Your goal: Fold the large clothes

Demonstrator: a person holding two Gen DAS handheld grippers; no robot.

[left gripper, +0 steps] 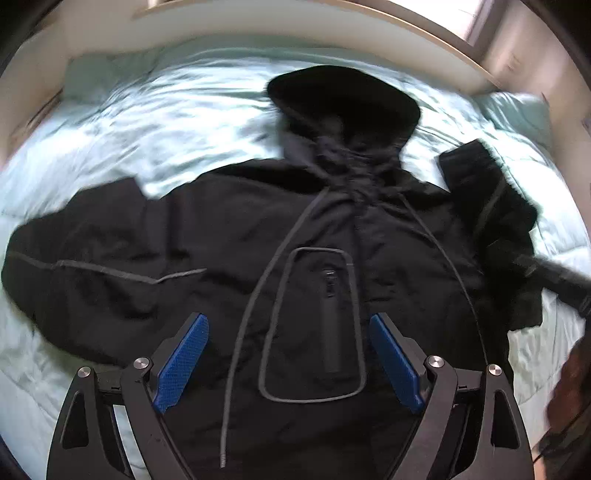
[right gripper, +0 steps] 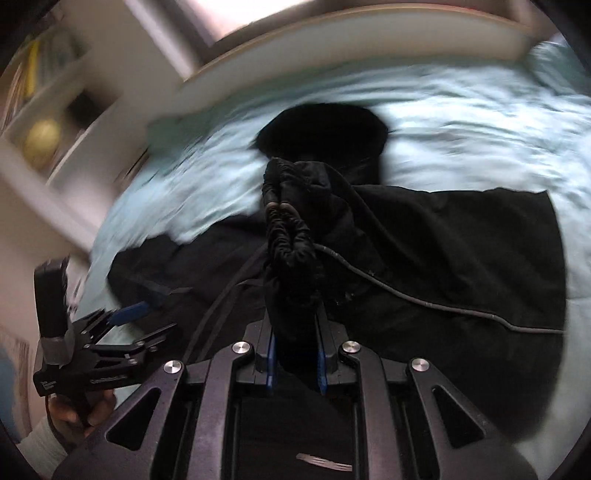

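A black hooded jacket lies front-up and spread out on a light-blue bed, with its hood toward the far side and a zip pocket on the chest. My left gripper hovers above the chest, its blue pads wide apart and nothing between them. In the right wrist view my right gripper is shut on the bunched elastic cuff of a sleeve, lifted over the jacket's body. The left gripper, held by a hand, shows at the lower left of that view.
The light-blue duvet covers the whole bed, with a pillow at the far right. A wood-edged white board runs along the far side. White shelves with a yellow-green ball stand off the bed's corner.
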